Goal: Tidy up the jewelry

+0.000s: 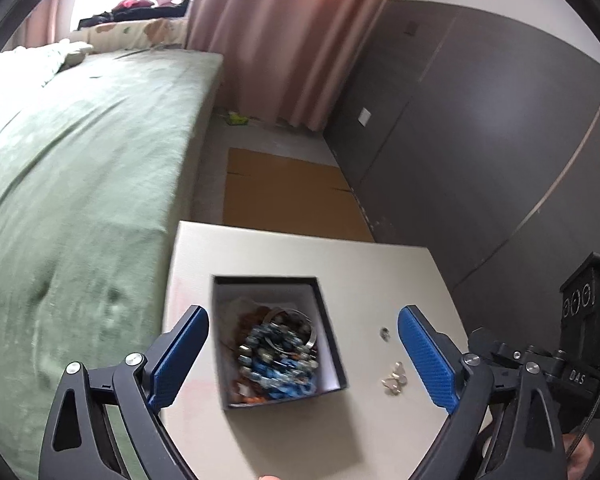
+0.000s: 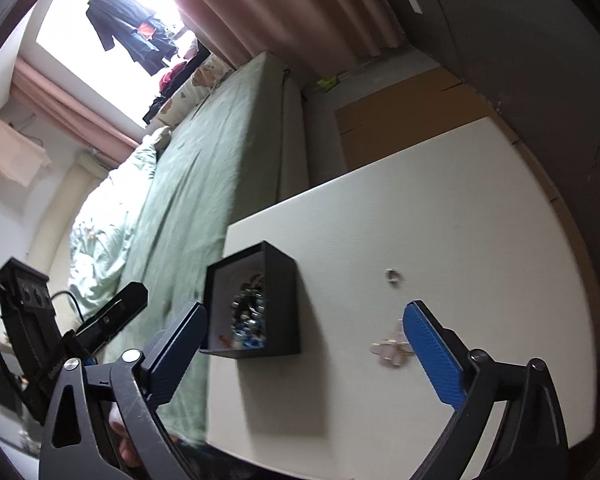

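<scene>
Left claw spread wide, empty, above the black box on the white desk. Box holds beads and a bangle. Right claw spread wide, empty. Ring and studs lie loose on desk, right of box.

The right claw hangs wide apart over the white table, black jewelry box between its fingers.

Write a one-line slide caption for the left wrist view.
Open left gripper poised above a black box of beaded jewelry on a white table, small loose pieces beside it.
</scene>
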{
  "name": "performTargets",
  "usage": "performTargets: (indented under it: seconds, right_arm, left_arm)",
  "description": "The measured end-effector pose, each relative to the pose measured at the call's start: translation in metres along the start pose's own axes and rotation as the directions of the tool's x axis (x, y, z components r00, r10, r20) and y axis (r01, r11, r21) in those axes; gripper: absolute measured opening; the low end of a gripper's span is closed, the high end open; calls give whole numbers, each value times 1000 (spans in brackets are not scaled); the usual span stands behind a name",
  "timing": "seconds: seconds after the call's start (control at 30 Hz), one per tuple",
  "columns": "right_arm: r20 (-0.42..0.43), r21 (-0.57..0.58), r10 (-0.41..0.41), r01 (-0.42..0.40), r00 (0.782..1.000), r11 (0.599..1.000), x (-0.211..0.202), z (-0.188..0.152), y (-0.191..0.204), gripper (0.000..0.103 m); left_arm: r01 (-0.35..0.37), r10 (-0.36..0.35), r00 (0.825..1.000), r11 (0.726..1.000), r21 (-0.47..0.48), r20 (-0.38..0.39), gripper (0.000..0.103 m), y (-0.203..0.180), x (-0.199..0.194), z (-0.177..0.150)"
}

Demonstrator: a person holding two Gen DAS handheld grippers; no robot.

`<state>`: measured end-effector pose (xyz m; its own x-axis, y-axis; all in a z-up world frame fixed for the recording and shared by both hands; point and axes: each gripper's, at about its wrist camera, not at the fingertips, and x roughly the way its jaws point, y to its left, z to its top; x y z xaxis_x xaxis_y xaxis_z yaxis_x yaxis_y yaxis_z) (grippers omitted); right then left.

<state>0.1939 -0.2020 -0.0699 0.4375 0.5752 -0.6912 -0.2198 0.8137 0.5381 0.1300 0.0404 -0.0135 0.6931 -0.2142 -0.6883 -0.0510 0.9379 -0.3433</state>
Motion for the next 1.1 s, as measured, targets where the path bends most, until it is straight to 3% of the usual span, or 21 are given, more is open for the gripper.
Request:
performTargets:
  seconds: [0.17, 0.5, 0.87, 1.1]
  right_arm:
    - [18, -20, -47, 47, 999, 999, -20, -2, -16, 103]
    - [20, 51, -165, 163, 986, 985, -53, -5, -65, 103]
    - [8, 147, -207, 204, 978, 968, -75, -5, -111, 103]
    - [28, 191, -189, 180, 982, 965, -87, -3, -125, 103]
  left_arm:
    - [3, -1, 999, 998, 58, -36, 96, -25, 14, -13]
    - [38, -22, 993, 989, 141, -113, 94, -68, 45, -43]
    - [50, -1, 975, 976, 213, -222, 52, -108, 89, -71]
    - [38, 41, 964, 957, 288, -262, 51, -131, 118, -88]
